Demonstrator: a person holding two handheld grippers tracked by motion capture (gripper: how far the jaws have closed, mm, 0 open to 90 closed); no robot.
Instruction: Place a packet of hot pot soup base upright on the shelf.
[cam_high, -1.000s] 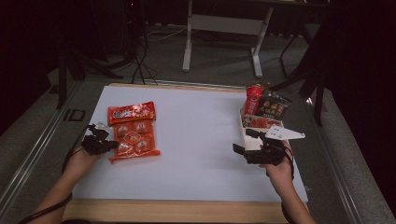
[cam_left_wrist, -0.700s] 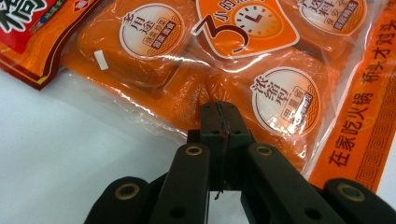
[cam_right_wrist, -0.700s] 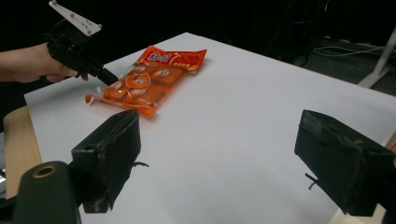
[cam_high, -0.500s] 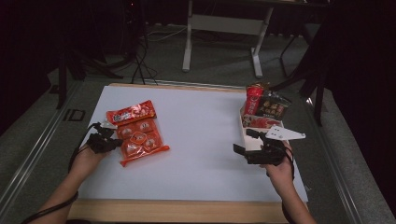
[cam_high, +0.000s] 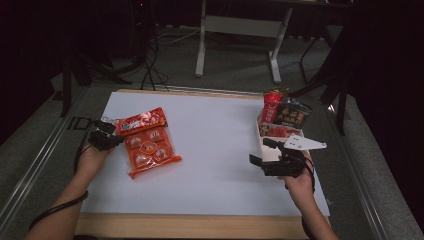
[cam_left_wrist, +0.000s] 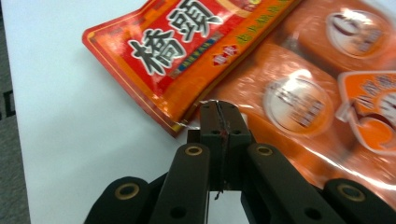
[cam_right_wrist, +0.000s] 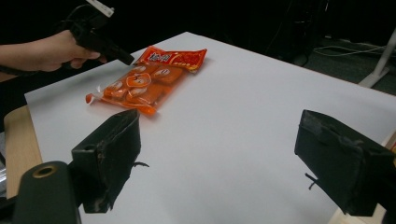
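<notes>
The orange snack bag (cam_high: 148, 142) lies flat on the white sheet (cam_high: 215, 150), near the sheet's left edge. Its long axis runs slantwise, red header toward the sheet's far left corner, clear tail toward the near middle. The left gripper (cam_left_wrist: 218, 110) has its jaws pressed together, pinching the bag's edge just below the header. The right gripper (cam_right_wrist: 215, 158) hovers near the sheet's right edge, jaws spread wide, beside a box of snacks (cam_high: 280, 120)
</notes>
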